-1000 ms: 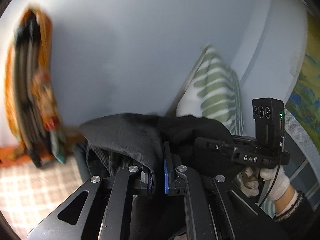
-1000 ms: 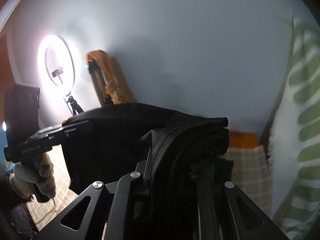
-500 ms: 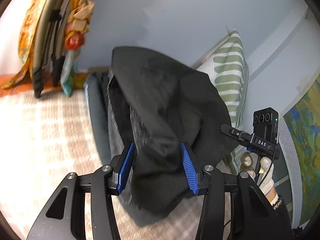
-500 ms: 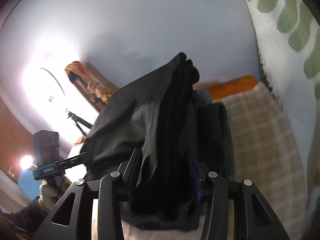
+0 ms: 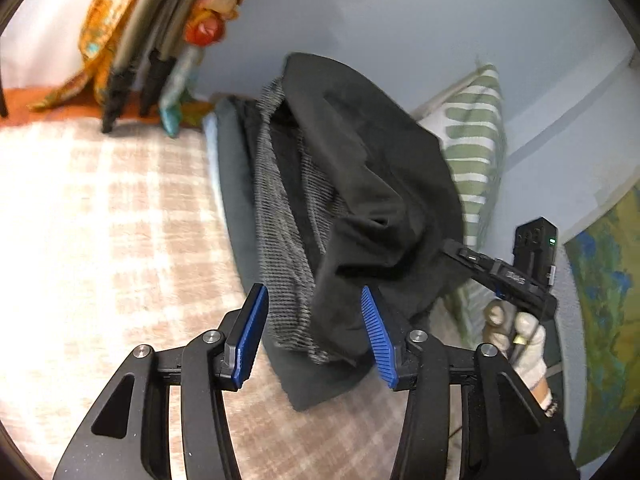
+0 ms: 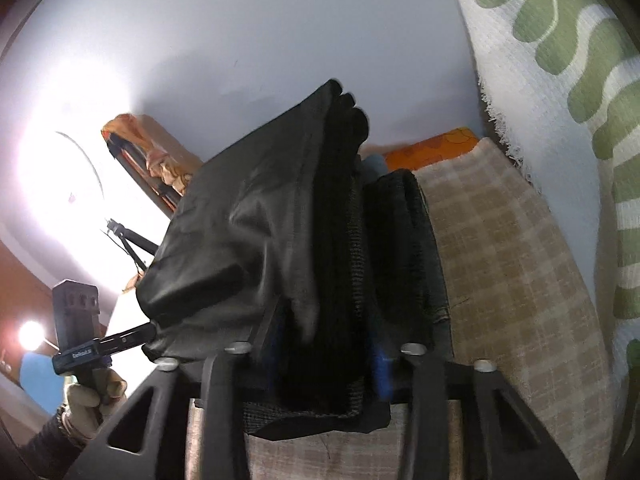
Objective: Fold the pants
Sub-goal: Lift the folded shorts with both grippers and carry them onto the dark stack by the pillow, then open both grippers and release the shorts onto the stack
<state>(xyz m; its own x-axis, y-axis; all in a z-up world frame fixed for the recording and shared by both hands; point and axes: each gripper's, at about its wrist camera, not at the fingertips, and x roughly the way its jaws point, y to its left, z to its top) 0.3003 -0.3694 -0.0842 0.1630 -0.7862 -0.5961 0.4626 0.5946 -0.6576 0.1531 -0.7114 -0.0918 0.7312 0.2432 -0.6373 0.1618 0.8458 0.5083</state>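
The black pants point(image 5: 372, 184) are matt woven cloth, smooth on the outer face, with a coarser grey ribbed lining point(image 5: 280, 248) showing along one edge. Beneath them lies a dark grey folded cloth point(image 5: 236, 200), dull and flat. The bed cover point(image 5: 100, 220) is a soft, napped fabric in a beige and white check. The cushion point(image 5: 476, 152) is a textured white weave with green shapes and a frayed edge. The left claw point(image 5: 312, 336) has matt black plastic arms, bright metal screw heads and ribbed blue pads point(image 5: 374, 336). The right claw point(image 6: 324, 356) looks to be the same black plastic. The wall point(image 5: 380, 12) is smooth, matt paint.
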